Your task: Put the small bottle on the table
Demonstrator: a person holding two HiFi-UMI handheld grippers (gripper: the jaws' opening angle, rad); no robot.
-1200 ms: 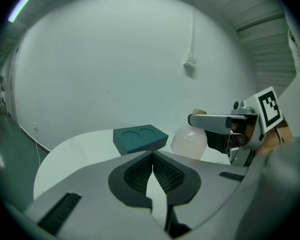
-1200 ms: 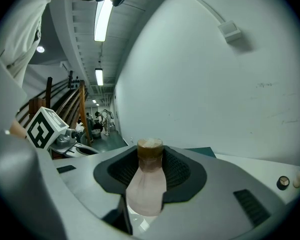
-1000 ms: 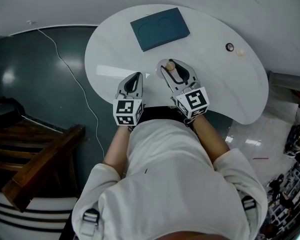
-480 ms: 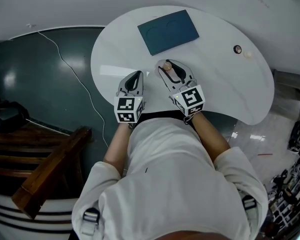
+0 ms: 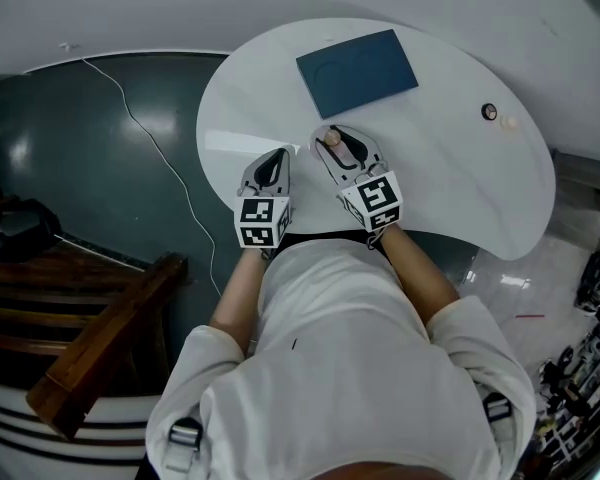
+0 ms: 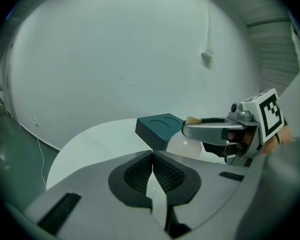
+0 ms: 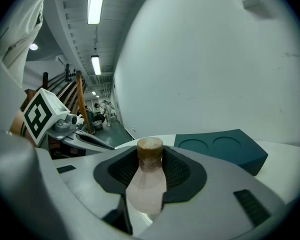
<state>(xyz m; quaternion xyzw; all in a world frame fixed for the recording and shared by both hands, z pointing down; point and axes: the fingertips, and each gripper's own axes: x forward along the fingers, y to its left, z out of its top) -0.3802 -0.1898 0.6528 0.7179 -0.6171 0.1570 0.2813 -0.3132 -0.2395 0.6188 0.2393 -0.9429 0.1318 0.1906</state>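
A small clear bottle [image 7: 147,181] with a brown cork top sits between the pads of my right gripper [image 7: 149,171], which is shut on it. In the head view that right gripper [image 5: 332,146] hovers over the near middle of the white table [image 5: 460,178], the bottle [image 5: 330,143] showing between its jaws. My left gripper [image 5: 272,167] is beside it on the left, near the table's front edge; its pads [image 6: 140,174] meet with nothing between them. The right gripper [image 6: 210,130] and the bottle's cork appear at the right of the left gripper view.
A dark teal block [image 5: 358,71] with two round hollows lies at the back of the table. Two small round things [image 5: 497,116] sit at the far right. A white cable [image 5: 160,158] runs over the dark floor, and wooden furniture [image 5: 100,338] stands at the left.
The head view has shifted, so the table and both grippers sit a little further right in frame. The grippers keep the same stance, the bottle still held in the right one.
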